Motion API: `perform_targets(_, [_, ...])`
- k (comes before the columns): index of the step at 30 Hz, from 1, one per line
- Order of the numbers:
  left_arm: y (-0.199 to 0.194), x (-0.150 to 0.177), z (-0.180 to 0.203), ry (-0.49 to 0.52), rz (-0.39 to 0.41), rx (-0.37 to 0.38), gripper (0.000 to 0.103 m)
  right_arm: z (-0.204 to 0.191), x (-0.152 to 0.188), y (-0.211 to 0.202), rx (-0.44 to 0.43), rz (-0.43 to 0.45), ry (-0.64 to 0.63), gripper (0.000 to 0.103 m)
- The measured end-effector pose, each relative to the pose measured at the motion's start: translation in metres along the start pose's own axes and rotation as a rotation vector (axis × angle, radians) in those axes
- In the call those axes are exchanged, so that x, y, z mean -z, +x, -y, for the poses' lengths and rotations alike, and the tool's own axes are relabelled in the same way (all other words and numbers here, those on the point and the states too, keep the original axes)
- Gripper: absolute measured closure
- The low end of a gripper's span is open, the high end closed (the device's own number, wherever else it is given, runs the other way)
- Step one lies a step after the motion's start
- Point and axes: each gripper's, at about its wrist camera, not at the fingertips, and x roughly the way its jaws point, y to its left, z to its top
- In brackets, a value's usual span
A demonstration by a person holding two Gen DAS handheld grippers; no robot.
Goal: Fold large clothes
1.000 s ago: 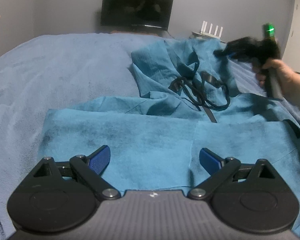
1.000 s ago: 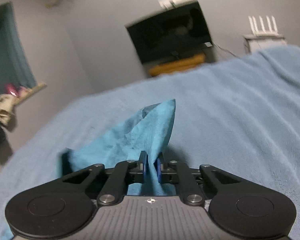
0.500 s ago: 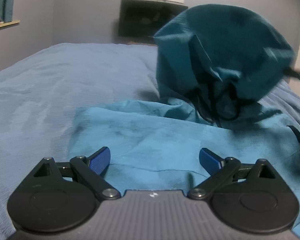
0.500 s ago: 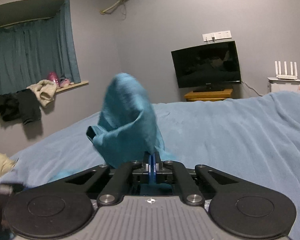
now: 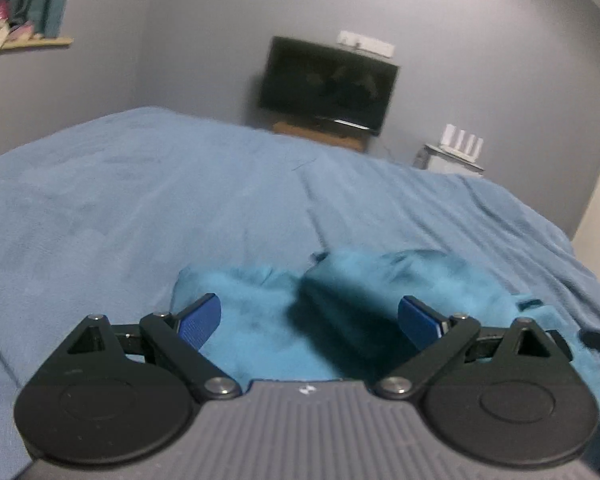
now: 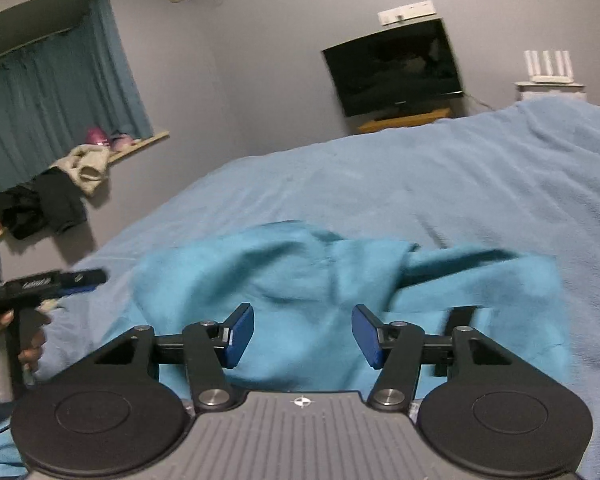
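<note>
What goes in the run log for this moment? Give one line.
stage: fold laid | teal garment: bunched on blue blanket | right gripper: jaws opening, nothing between | left gripper: open, empty

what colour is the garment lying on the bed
Teal blue garment, brighter than the paler blue bed cover; clearest in the right wrist view.

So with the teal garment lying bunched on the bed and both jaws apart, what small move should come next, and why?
Probably draw the right gripper back clear of the teal garment. Its jaws are opening with nothing pinched between them, and the cloth lies rumpled on the bed. The left gripper is open and could then smooth it.
</note>
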Motion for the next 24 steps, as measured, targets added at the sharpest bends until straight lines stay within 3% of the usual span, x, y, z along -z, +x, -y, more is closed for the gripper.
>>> perform_targets(3, [0.004,-0.008,0.008,0.013,-0.016,0.015,0.006,-0.018,0.005,0.005,-0.031,-0.015,-0.005,0.043])
perform_targets(7, [0.011,-0.003,0.014,-0.011,-0.040,0.006,0.006,-0.068,0.014,0.020,-0.001,-0.057,-0.284,0.037])
perform_targets(12, [0.019,0.009,0.012,-0.021,-0.093,-0.002,0.006,-0.111,0.029,0.040,-0.008,-0.096,-0.468,0.031])
perform_targets(13, [0.018,0.010,0.012,-0.019,-0.099,-0.002,0.006,-0.116,0.032,0.043,0.004,-0.098,-0.499,0.035])
perform_targets(15, [0.015,0.008,0.012,-0.021,-0.112,0.007,0.006,-0.122,0.039,0.056,0.049,-0.106,-0.577,0.060])
perform_targets(16, [0.014,0.007,0.013,-0.022,-0.112,0.013,0.006,-0.123,0.041,0.060,0.079,-0.119,-0.610,0.082])
perform_targets(24, [-0.004,-0.016,0.034,0.039,-0.060,0.062,0.006,-0.089,0.024,-0.008,-0.023,-0.137,-0.592,0.089])
